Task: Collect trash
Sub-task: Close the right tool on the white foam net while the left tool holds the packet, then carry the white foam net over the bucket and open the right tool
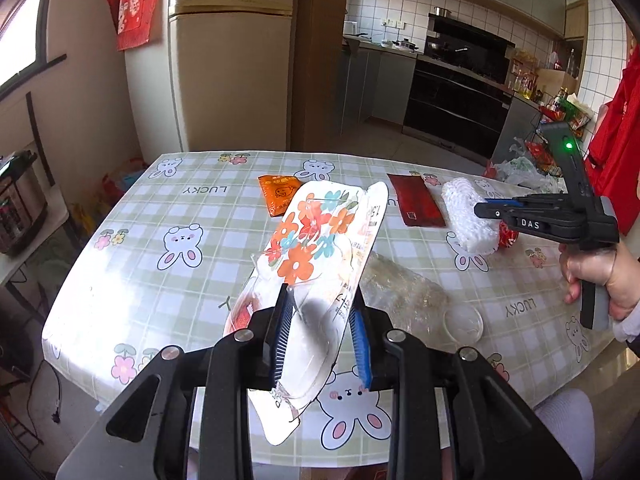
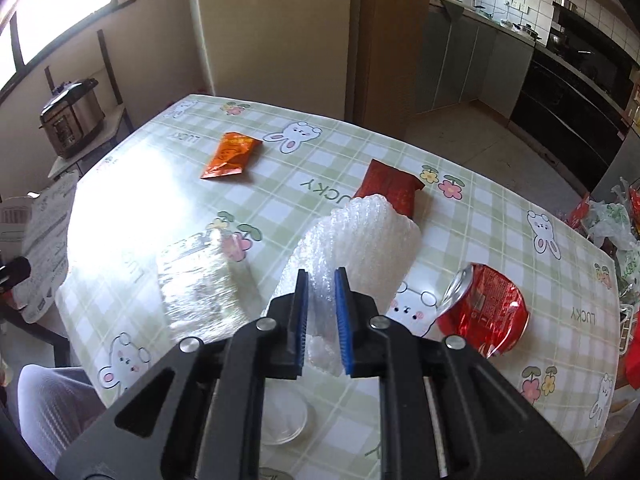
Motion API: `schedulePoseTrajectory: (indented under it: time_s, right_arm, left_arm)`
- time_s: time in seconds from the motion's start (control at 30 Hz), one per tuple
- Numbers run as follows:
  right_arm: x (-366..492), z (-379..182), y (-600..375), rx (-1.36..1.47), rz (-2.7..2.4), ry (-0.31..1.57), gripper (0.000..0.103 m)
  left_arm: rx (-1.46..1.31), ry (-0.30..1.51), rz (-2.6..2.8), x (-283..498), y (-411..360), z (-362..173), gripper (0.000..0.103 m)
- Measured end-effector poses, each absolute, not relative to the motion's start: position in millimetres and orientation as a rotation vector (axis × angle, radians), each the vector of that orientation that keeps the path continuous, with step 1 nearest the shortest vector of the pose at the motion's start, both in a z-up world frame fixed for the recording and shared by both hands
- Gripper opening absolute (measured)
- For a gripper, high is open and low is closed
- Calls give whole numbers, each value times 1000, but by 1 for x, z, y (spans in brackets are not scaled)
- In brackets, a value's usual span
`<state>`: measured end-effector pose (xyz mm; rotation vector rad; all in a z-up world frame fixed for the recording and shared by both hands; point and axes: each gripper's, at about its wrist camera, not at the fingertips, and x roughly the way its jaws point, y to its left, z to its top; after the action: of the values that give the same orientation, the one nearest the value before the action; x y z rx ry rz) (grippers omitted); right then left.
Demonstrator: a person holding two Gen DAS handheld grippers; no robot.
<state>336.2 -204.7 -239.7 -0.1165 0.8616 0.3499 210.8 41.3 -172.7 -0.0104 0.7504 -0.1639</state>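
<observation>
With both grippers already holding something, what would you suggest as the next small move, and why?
Probably lift the bubble wrap clear of the table and carry it toward the trash. The right gripper is shut on its near end, while its far end seems to lie against the dark red packet. The left gripper already holds the flowered package raised.

A home kitchen: tall fridge (image 1: 232,60), tiled wall, black stove (image 1: 460,92) (pans on it), bunny-print tablecloth (image 1: 160,216).

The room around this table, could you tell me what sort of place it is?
Most likely a home kitchen with a dining area: a fridge, a built-in stove along tiled walls, and a table under a cartoon-rabbit cloth.
</observation>
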Motion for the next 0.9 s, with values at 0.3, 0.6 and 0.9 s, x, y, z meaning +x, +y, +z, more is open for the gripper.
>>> schedulePoseTrajectory:
  time_s: [0.3, 0.6, 0.9]
  right_arm:
    - [224, -210, -183, -87, 503, 761, 17]
    - [136, -202, -174, -68, 601, 702, 17]
    - [68, -213, -166, -129, 654, 699, 17]
  left_arm:
    - [-56, 757, -142, 147, 50, -165, 28]
    - [-57, 744, -125, 88, 50, -157, 28]
    - [-45, 728, -103, 32, 45, -156, 28]
